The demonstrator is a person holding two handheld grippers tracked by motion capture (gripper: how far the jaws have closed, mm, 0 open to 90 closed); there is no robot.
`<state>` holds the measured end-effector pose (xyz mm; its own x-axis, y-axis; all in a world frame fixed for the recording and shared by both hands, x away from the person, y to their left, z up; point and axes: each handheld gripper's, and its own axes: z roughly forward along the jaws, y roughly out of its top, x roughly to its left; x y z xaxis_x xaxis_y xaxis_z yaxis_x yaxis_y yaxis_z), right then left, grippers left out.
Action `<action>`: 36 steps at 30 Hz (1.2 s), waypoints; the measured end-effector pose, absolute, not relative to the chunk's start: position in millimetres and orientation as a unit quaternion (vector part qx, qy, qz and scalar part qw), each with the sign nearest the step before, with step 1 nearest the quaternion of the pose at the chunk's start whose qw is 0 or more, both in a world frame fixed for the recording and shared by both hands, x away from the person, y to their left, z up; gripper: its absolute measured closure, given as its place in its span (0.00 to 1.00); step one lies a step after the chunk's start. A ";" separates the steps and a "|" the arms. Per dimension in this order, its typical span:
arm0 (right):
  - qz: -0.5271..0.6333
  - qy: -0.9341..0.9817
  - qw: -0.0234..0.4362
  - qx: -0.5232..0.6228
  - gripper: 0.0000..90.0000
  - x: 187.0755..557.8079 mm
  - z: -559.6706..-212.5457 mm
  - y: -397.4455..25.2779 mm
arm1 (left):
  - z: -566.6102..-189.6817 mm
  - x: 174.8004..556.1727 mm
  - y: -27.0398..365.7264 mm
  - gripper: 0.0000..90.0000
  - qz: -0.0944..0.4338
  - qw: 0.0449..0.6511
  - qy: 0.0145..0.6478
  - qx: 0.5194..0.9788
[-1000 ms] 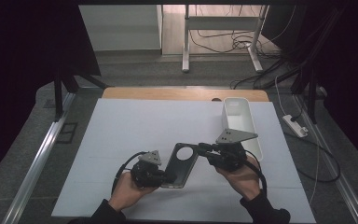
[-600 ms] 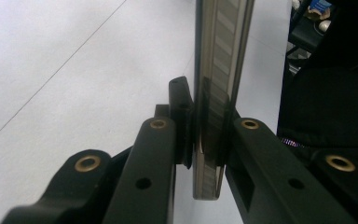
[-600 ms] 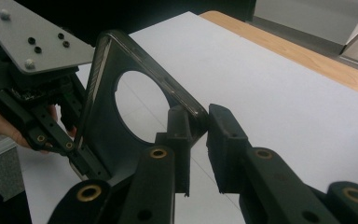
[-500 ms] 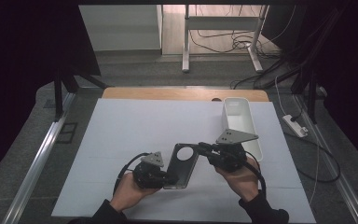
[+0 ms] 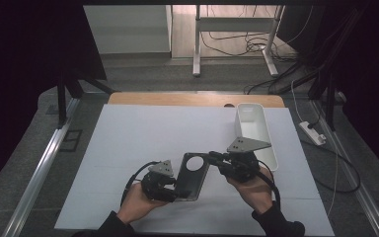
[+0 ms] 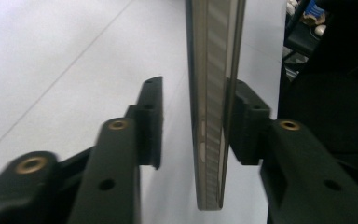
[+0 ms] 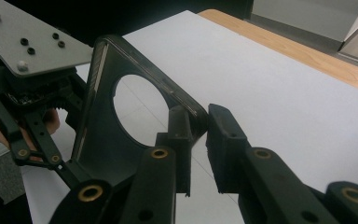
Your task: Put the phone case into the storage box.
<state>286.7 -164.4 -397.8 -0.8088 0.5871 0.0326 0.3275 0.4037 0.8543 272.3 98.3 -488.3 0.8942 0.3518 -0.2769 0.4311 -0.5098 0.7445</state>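
Your left gripper [image 5: 173, 185] and right gripper [image 5: 216, 159] hold a dark phone case [image 5: 193, 176] between them above the white table [image 5: 128, 143]. Your left jaws stand parted around its lower edge, one touching, one clear. Your right jaws pinch its top corner beside the round cutout. A white bin [image 5: 256, 133] sits beyond your right gripper.
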 end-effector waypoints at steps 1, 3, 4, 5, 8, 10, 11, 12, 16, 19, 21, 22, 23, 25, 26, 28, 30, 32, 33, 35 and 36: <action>0.470 0.826 0.138 0.278 0.88 286.8 -397.9 -164.4 | -487.3 272.1 99.0 0.55 -0.042 0.446 0.225 0.865; 0.469 0.826 0.138 0.280 0.88 287.2 -398.1 -164.7 | -485.6 271.4 99.7 0.42 -0.035 0.451 0.227 0.862; 0.468 0.827 0.137 0.281 0.88 287.4 -398.2 -164.9 | -484.7 271.2 100.2 0.39 -0.032 0.452 0.226 0.862; 0.467 0.827 0.138 0.281 0.88 287.8 -398.3 -165.1 | -483.5 271.0 100.9 0.36 -0.028 0.453 0.229 0.861; 0.464 0.827 0.139 0.285 0.88 289.0 -398.5 -166.4 | -481.0 270.7 104.7 0.27 -0.020 0.458 0.235 0.857; 0.462 0.827 0.142 0.288 0.88 289.7 -398.3 -167.3 | -479.8 270.2 107.7 0.22 -0.013 0.460 0.239 0.855; 0.463 0.826 0.142 0.288 0.88 290.3 -398.0 -168.0 | -479.4 270.2 109.6 0.20 -0.010 0.460 0.241 0.855; 0.462 0.826 0.143 0.289 0.88 290.7 -397.7 -168.6 | -479.0 270.1 111.7 0.18 -0.008 0.460 0.242 0.855; 0.459 0.826 0.148 0.291 0.88 293.1 -396.6 -171.6 | -477.7 267.5 122.2 0.09 0.002 0.463 0.250 0.851; 0.459 0.825 0.149 0.294 0.88 294.6 -396.2 -173.3 | -477.7 266.3 127.7 0.08 0.011 0.462 0.258 0.848; 0.459 0.824 0.153 0.295 0.88 296.1 -395.1 -175.6 | -478.5 264.4 132.7 0.06 0.020 0.462 0.265 0.846; 0.459 0.824 0.153 0.296 0.88 297.0 -394.3 -176.9 | -478.6 263.5 134.7 0.06 0.024 0.462 0.269 0.845; 0.458 0.823 0.156 0.297 0.88 297.9 -393.5 -178.2 | -478.6 262.0 136.8 0.05 0.029 0.460 0.273 0.844; 0.460 0.821 0.157 0.299 0.88 299.8 -391.9 -181.0 | -478.5 259.4 139.5 0.05 0.036 0.458 0.279 0.843; 0.460 0.821 0.157 0.300 0.88 300.4 -391.5 -181.8 | -478.6 257.7 140.7 0.04 0.043 0.454 0.283 0.844; 0.461 0.820 0.157 0.302 0.88 301.9 -390.6 -183.9 | -479.3 254.2 143.3 0.03 0.057 0.448 0.288 0.845; 0.460 0.819 0.160 0.304 0.88 303.5 -389.9 -186.1 | -480.3 251.0 147.0 0.02 0.070 0.443 0.293 0.844; 0.460 0.818 0.160 0.306 0.88 304.6 -389.3 -187.7 | -480.7 249.0 150.5 0.02 0.075 0.441 0.293 0.845; 0.461 0.817 0.160 0.307 0.88 305.2 -388.9 -188.4 | -480.9 247.7 152.5 0.02 0.078 0.442 0.296 0.843; 0.462 0.816 0.160 0.309 0.88 306.4 -387.8 -189.5 | -481.1 245.4 157.2 0.02 0.082 0.442 0.301 0.841; 0.463 0.815 0.160 0.310 0.88 306.9 -387.2 -189.9 | -481.5 243.5 161.3 0.03 0.082 0.446 0.305 0.837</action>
